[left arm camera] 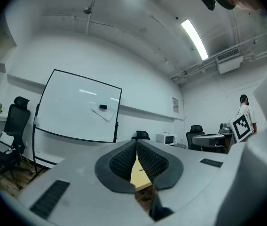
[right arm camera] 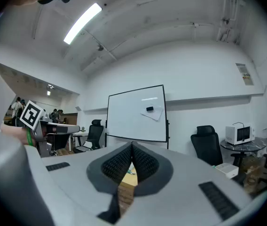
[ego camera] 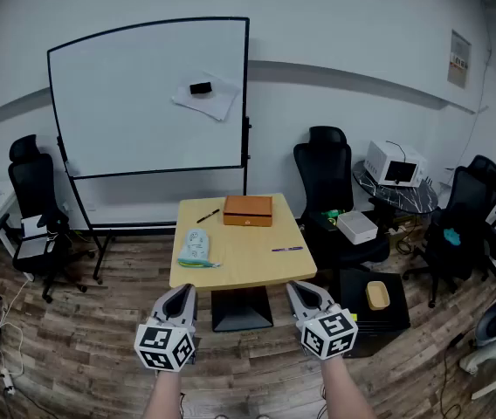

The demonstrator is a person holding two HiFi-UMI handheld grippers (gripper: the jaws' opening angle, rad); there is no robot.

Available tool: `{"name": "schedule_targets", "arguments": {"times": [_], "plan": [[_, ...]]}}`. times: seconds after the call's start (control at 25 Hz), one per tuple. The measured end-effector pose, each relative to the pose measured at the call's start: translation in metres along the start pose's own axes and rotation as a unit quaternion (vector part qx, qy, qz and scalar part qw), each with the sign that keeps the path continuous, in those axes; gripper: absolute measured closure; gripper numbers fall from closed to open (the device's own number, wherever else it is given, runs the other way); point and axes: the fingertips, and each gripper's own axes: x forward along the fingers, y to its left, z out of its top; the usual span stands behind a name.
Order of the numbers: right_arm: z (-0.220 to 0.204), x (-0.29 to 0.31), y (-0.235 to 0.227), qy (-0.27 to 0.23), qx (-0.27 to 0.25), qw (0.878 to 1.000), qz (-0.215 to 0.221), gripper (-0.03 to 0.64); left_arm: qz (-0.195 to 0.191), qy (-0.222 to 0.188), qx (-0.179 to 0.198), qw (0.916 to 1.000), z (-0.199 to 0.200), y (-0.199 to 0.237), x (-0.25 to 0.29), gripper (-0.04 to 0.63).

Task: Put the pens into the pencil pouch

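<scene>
The left gripper [ego camera: 184, 290] and the right gripper [ego camera: 298, 286] are held level nearest the camera, short of the table [ego camera: 248, 271]. On each, the jaws are pressed together and nothing is gripped. On the tabletop, the pencil pouch [ego camera: 196, 246] is laid at the left side, and a purple pen [ego camera: 286, 249] is seen well apart at the right. Farther back, a black pen [ego camera: 208, 216] is laid just beside a wooden box [ego camera: 248, 209]. A whiteboard [ego camera: 152, 103] is stood behind.

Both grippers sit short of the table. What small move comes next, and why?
Probably reach forward toward the table: the left gripper and right gripper are shut, empty and short of it, while the purple pen and black pen lie outside the pouch.
</scene>
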Motion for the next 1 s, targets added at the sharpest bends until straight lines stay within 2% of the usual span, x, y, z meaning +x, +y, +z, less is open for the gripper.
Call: {"name": "schedule_targets", "arguments": {"times": [0.92, 0.96, 1.0], "plan": [[-0.005, -0.005, 0.008, 0.001, -0.002, 1.0, -0.003, 0.615, 0.007, 0.01, 0.016, 0.9998, -0.012, -0.003, -0.011, 0.572], [-0.006, -0.005, 0.009, 0.001, -0.002, 1.0, -0.002, 0.605, 0.006, 0.01, 0.016, 0.9998, -0.013, -0.003, -0.011, 0.571], [-0.007, -0.005, 0.009, 0.002, -0.003, 1.0, 0.0, 0.565, 0.005, 0.009, 0.014, 0.9998, -0.014, -0.003, -0.012, 0.571]]}}
